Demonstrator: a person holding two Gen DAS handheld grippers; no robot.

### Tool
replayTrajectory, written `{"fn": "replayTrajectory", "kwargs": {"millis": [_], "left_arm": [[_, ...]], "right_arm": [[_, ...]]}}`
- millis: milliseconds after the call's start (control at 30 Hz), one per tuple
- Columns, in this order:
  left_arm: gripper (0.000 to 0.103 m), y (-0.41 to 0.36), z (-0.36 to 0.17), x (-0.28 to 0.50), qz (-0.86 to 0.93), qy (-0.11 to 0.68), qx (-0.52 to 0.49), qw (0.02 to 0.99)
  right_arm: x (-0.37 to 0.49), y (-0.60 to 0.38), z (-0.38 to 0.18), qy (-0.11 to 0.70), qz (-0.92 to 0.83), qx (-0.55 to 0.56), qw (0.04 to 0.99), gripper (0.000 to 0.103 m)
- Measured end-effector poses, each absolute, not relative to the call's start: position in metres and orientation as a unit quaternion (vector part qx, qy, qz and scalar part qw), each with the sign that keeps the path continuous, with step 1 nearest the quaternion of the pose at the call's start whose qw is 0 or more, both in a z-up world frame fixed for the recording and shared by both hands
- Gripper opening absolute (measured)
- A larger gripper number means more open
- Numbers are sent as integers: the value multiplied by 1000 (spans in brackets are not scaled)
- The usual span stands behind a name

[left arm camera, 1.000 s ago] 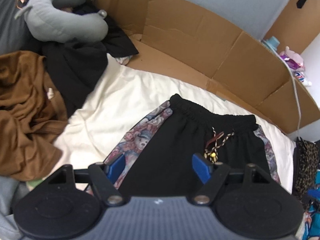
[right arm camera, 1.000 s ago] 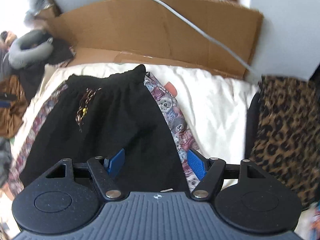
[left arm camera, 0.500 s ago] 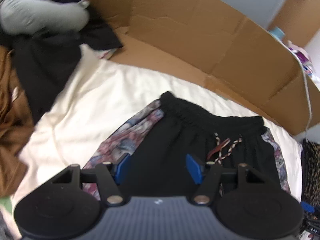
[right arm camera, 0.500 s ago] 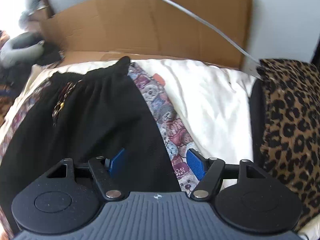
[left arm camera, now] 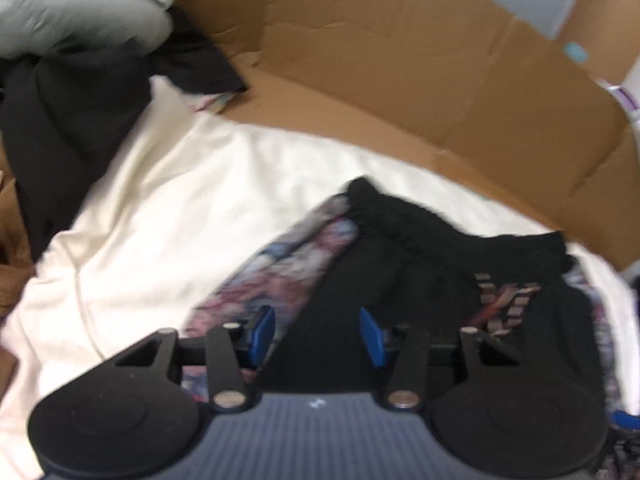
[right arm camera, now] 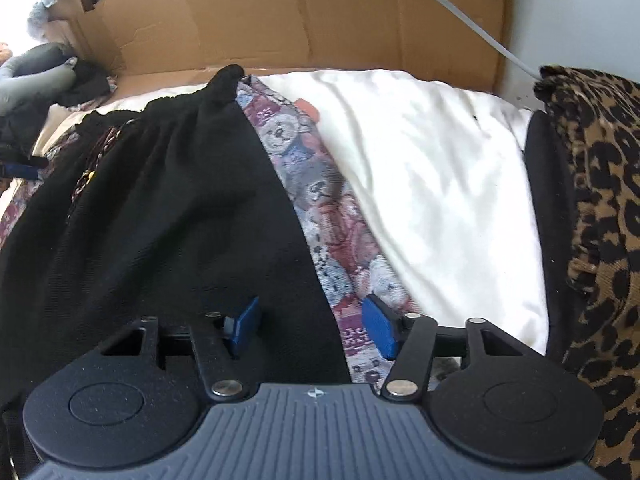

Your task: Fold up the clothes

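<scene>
L claw (left arm camera: 317, 335) jaws apart, R claw (right arm camera: 310, 326) jaws apart

shorts (right arm camera: 168, 216): 1 | neck pillow (left arm camera: 76, 20): 1 | leopard garment (right arm camera: 600, 208): 1

Black shorts (right arm camera: 172, 216) lie on the cream sheet (right arm camera: 432, 184).

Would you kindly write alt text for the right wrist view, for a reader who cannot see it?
The open right gripper hangs low over black shorts with a teddy-bear print side stripe, spread on a white sheet. Cardboard stands behind, and a leopard-print garment lies at the right.
</scene>
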State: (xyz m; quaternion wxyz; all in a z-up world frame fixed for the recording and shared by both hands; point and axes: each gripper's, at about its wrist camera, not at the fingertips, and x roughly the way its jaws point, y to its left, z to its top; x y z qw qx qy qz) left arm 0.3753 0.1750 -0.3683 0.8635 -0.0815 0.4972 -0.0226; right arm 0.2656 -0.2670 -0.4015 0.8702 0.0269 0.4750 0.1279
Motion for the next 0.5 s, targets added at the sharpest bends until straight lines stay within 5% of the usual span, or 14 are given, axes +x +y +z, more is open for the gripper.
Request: {"fn": "replayTrajectory", "kwargs": {"millis": [100, 200, 400, 500], "left_arm": [[37, 193, -382, 379, 9, 496, -89, 864], [3, 212, -391, 380, 36, 492, -100, 864], [4, 222, -385, 373, 31, 486, -125, 864], [31, 210, -373, 363, 8, 486, -117, 866]], "right_arm": [[260, -269, -400, 476, 123, -2, 871, 62], [257, -279, -401, 486, 106, -8, 867, 61], [256, -285, -388, 490, 88, -2, 867, 58], [257, -282, -377, 467, 109, 23, 877, 58]]}}
